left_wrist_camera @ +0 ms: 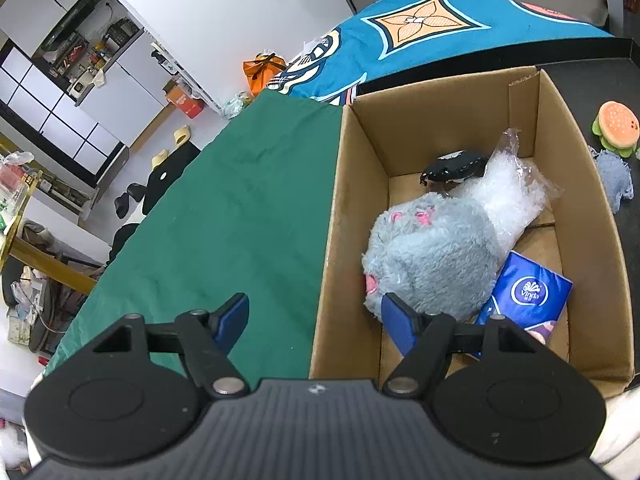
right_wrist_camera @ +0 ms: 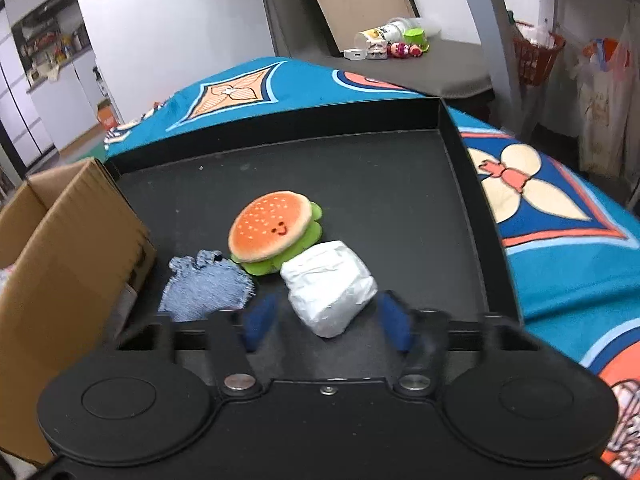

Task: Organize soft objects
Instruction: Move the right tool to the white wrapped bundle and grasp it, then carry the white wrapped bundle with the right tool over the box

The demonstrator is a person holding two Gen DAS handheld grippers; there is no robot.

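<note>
In the left wrist view a cardboard box (left_wrist_camera: pixel 588 184) holds a grey furry plush (left_wrist_camera: pixel 432 256), a blue tissue pack (left_wrist_camera: pixel 528 292), a clear plastic bag (left_wrist_camera: pixel 508 196) and a small black pouch (left_wrist_camera: pixel 456 168). My left gripper (left_wrist_camera: pixel 316 318) is open and empty, astride the box's left wall. In the right wrist view a black tray (right_wrist_camera: pixel 400 168) carries a burger plush (right_wrist_camera: pixel 272 228), a white wrapped bundle (right_wrist_camera: pixel 332 288) and a denim piece (right_wrist_camera: pixel 208 288). My right gripper (right_wrist_camera: pixel 326 320) is open, its blue fingers either side of the white bundle's near end.
The box's outer wall (right_wrist_camera: pixel 72 264) stands left of the tray. A green cloth (left_wrist_camera: pixel 224 216) covers the table left of the box, a blue patterned cloth (right_wrist_camera: pixel 560 248) lies right of and behind the tray. Small toys (right_wrist_camera: pixel 392 46) sit on a far grey surface.
</note>
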